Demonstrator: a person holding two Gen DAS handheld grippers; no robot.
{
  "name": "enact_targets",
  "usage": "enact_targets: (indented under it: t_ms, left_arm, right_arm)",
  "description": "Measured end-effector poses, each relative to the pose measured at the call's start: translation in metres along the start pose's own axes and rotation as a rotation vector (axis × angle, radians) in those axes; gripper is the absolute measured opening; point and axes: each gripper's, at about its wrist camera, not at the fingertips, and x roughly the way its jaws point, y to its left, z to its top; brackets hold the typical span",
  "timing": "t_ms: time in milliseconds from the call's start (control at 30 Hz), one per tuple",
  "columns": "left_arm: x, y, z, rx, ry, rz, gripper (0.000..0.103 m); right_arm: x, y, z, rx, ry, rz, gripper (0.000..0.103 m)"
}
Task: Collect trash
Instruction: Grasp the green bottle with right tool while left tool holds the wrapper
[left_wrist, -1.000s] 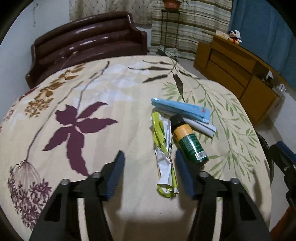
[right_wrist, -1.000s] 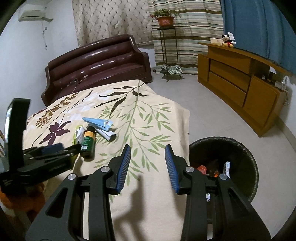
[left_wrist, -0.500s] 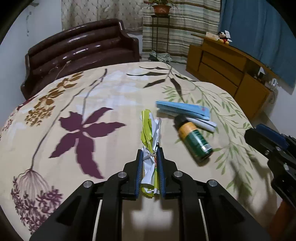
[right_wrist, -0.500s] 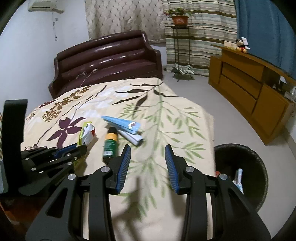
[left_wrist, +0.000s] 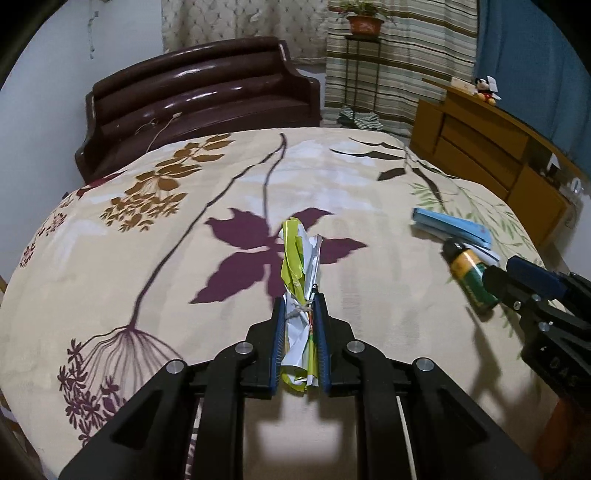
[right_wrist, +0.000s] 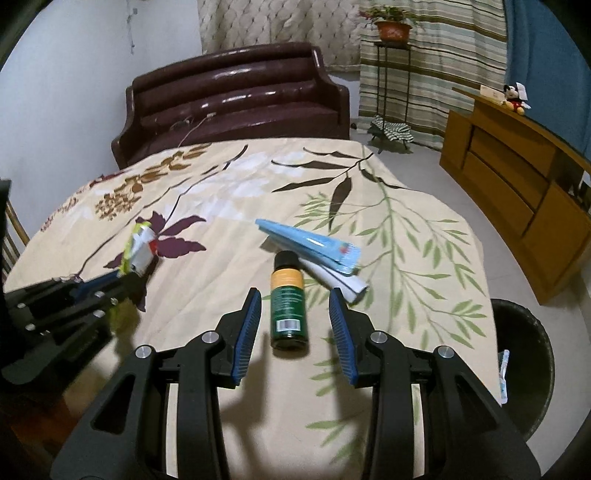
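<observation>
**A:** Two grippers, two jobs. Why does the left gripper sit so narrow?

**B:** It is clamped on the crumpled wrapper, pads pressed along both sides, so the wrapper can be carried off the bed.

**A:** And the right gripper?

**B:** Its jaws stand apart either side of the green bottle, which lies flat on the bedspread; neither pad touches it.

**A:** Anything in the way?

**B:** The blue packet and a white tube lie just beyond the bottle's cap. The bin waits beside the bed; its contents are probably trash, hard to tell.
</observation>
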Motion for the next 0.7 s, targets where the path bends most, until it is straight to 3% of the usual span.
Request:
enact_targets:
  t_ms: [400,700]
  left_arm:
    - [0.003,0.020,-0.002,-0.036,0.008,-0.009,0.017]
    - [0.004,0.022,-0.003,-0.034,0.009,-0.008,0.017]
  right_arm:
    - [0.022,0.013,0.002,-0.030,0.069,-0.035,0.024]
    - [0.028,0.015,0.002,-0.038,0.096,-0.034,0.023]
